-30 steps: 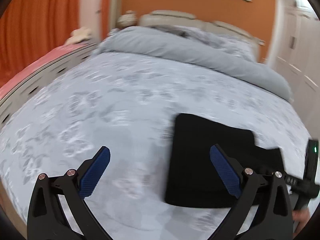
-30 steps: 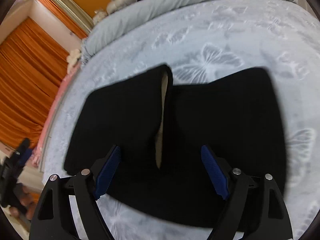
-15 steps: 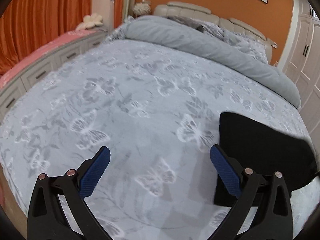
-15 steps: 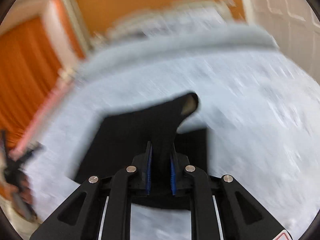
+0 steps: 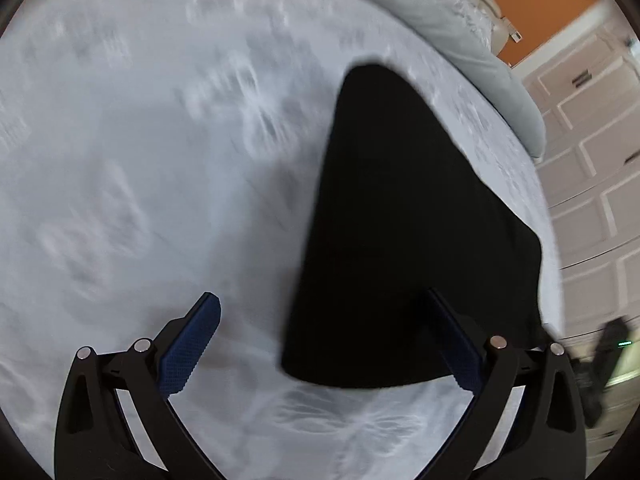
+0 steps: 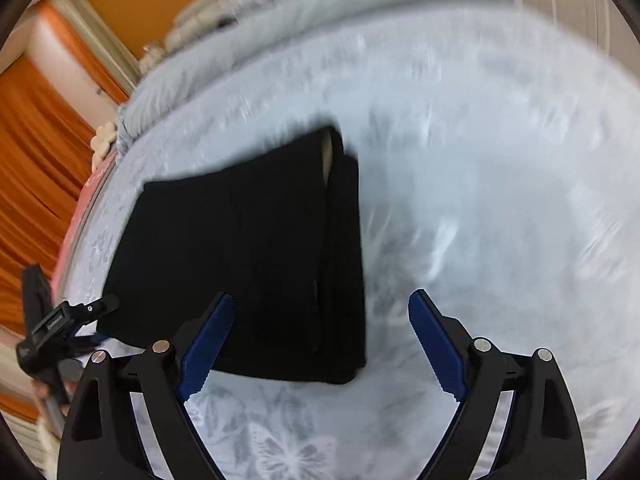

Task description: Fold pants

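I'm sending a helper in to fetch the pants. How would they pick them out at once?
Look at the big bed with the pale grey butterfly-print cover. Near its front edge lies a flat folded pile, the pants. They are plain black, the only dark thing on that light cover, with stacked fold layers along one side.

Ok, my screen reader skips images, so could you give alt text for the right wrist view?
Folded black pants lie on a grey butterfly-print bedspread, with the open right hand-held gripper above their near edge, gripping nothing. The left hand-held gripper shows at the left edge.
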`<state>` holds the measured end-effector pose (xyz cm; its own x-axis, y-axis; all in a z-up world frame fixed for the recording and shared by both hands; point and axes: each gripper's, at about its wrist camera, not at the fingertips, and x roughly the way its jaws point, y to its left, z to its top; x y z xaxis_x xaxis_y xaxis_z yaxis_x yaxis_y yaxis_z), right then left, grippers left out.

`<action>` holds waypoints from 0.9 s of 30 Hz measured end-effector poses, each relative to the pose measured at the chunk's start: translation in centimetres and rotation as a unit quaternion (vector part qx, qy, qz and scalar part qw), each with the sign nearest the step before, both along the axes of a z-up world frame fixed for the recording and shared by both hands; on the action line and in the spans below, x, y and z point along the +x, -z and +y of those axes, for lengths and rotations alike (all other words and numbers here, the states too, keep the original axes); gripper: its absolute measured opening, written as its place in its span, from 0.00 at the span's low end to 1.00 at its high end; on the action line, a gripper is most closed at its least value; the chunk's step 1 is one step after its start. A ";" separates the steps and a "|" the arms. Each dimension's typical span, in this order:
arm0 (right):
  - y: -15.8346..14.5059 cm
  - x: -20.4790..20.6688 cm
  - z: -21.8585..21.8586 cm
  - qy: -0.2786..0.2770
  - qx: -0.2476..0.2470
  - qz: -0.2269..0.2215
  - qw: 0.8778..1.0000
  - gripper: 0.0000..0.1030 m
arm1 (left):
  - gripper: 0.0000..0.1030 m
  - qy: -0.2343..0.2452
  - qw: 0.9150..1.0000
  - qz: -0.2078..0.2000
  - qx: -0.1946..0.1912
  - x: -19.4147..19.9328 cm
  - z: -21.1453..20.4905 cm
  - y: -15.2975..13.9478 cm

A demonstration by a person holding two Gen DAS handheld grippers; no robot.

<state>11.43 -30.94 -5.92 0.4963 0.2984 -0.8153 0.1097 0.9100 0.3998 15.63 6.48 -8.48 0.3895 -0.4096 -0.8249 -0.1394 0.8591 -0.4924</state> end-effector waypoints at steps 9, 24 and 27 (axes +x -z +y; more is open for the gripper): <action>-4.0 -0.7 2.0 -0.047 0.102 -0.057 0.992 0.30 | 0.30 0.036 0.996 -0.036 -0.068 -1.1 0.1 -2.8; -7.0 -13.4 1.9 0.002 -0.041 -0.101 0.994 0.28 | 0.49 0.040 0.995 -0.089 0.013 -13.4 6.5 -7.2; -9.8 -11.6 6.1 -0.034 -0.058 -0.153 0.986 0.11 | 0.63 0.018 0.981 -0.175 0.084 -12.5 5.0 -11.6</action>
<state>-0.15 -24.81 3.91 0.7055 0.2533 -0.6619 -0.0632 0.9527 0.2972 3.12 11.45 3.10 0.6485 -0.2979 -0.7005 0.0452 0.9337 -0.3552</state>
